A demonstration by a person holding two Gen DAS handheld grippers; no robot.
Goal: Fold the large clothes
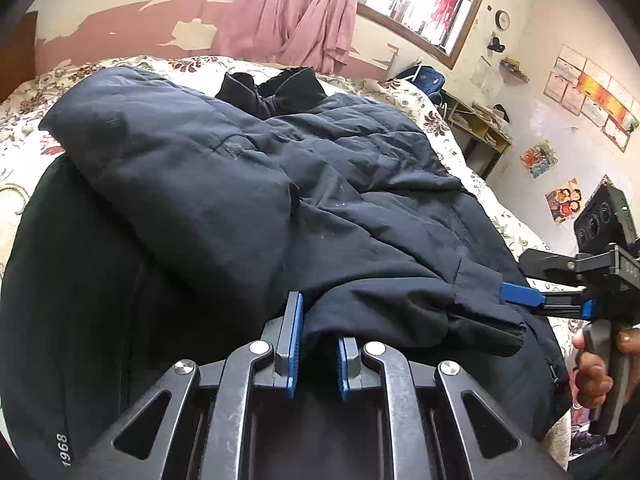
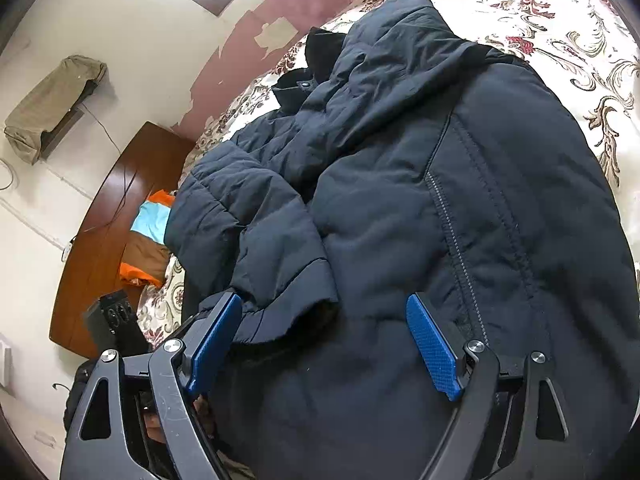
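Note:
A large dark navy padded jacket (image 1: 248, 184) lies on the floral bedspread (image 1: 24, 148), with one sleeve folded across its body. My left gripper (image 1: 318, 344) is shut on the cuff of that sleeve (image 1: 384, 312), fabric pinched between the blue pads. My right gripper (image 2: 328, 344) is open, its blue fingers (image 2: 434, 346) spread over the jacket's body (image 2: 500, 200) beside the sleeve cuff (image 2: 292, 304); it also shows at the right of the left wrist view (image 1: 524, 294), held by a hand. The jacket's collar (image 1: 276, 88) lies at the far end.
The bedspread (image 2: 560, 32) reaches past the jacket. A pink curtain (image 1: 296, 12) hangs under the window. A shelf unit (image 1: 476, 128) stands by the bed's right side. A wooden headboard (image 2: 108, 232) and orange and blue folded cloth (image 2: 148, 240) lie to the left.

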